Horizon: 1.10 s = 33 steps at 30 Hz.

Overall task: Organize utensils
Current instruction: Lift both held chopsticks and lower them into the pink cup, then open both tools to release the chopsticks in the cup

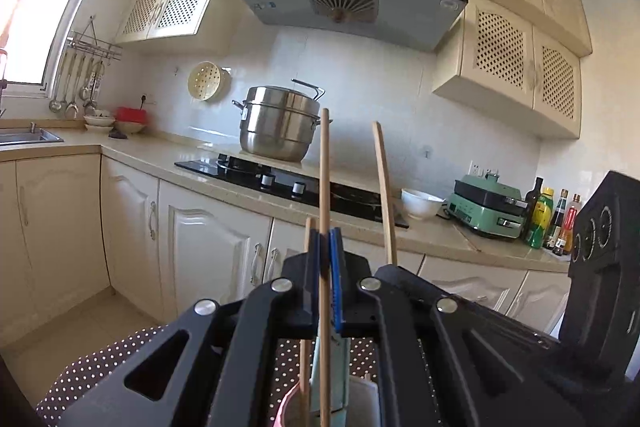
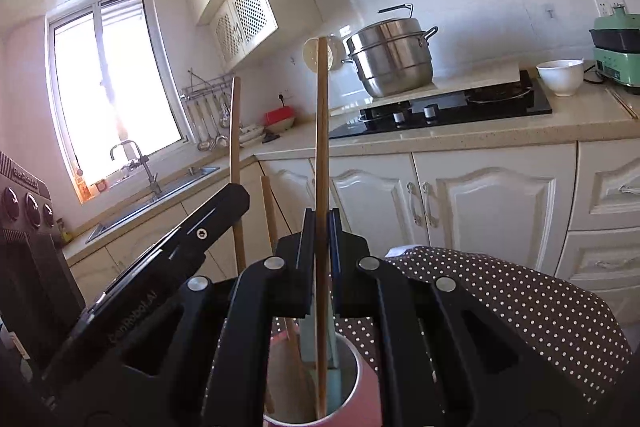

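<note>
Left tongs (image 1: pixel 325 247) clamp chopstick (image 1: pixel 324 163) | right tongs (image 2: pixel 321 227) clamp second chopstick (image 2: pixel 321 131) | both over pink cup (image 2: pixel 362 379)

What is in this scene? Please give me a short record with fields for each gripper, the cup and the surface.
left gripper: shut on a wooden chopstick, held upright
right gripper: shut on another wooden chopstick, held upright
pink cup: below the grippers; the right one's chopstick reaches down into it, beside a pale blue flat utensil
other chopsticks: at least two more stand nearby
surface: brown cloth with white dots
background: kitchen counter, steel pot, white bowl
</note>
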Available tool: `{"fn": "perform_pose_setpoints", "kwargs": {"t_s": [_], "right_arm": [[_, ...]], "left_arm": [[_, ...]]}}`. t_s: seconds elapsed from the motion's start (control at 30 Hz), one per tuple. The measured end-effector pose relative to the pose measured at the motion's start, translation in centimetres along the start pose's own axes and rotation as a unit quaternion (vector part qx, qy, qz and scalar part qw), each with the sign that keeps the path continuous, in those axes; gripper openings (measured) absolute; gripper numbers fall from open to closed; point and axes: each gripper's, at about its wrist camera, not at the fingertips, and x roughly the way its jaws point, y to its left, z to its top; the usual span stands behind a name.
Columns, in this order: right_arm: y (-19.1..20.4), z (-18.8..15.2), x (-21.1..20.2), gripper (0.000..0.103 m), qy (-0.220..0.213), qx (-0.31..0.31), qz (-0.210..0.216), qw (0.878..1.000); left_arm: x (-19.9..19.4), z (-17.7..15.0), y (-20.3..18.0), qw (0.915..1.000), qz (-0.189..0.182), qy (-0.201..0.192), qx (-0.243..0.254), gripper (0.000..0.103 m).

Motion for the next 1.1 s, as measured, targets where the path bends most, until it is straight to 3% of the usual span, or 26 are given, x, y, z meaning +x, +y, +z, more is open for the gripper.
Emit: {"fn": "perform_pose_setpoints", "kwargs": {"t_s": [0.03, 0.1, 0.17, 0.23, 0.27, 0.4, 0.57, 1.1], "right_arm": [[0.0, 0.0, -0.1, 0.008, 0.002, 0.0, 0.0, 1.0], [-0.1, -0.2, -0.2, 0.009, 0.015, 0.003, -0.001, 1.0], [-0.4, -0.2, -0.8, 0.02, 0.016, 0.011, -0.006, 1.0], [-1.1, -0.3, -2.1, 0.072, 0.007, 0.032, -0.013, 0.999], [-1.4, -0.3, -2.7, 0.077, 0.0, 0.04, -0.015, 0.999], [-2.0, -0.1, -4.7, 0.097, -0.007, 0.062, -0.034, 0.998], [-1.6, 0.7, -6.3, 0.097, -0.002, 0.061, -0.048, 0.997], [1.2, 0.9, -9.9, 0.097, 0.042, 0.033, -0.062, 0.997]], "left_arm": [[-0.1, -0.1, 0.1, 1.0, 0.003, -0.001, -0.001, 0.006], [-0.4, 0.0, 0.1, 1.0, 0.009, 0.003, 0.003, 0.017], [-1.4, 0.2, 0.2, 0.9998, 0.019, -0.008, 0.003, 0.056], [-2.8, 0.8, 0.7, 0.9995, 0.018, -0.024, -0.012, 0.076], [-3.3, 1.0, 0.7, 0.9993, 0.022, -0.028, -0.012, 0.084], [-4.9, 2.0, 0.1, 0.9986, 0.047, -0.024, 0.009, 0.095], [-6.2, 2.8, -0.6, 0.9916, 0.121, 0.025, 0.038, 0.099], [-12.3, 3.2, 0.6, 0.9758, 0.201, 0.082, 0.03, 0.099]]}}
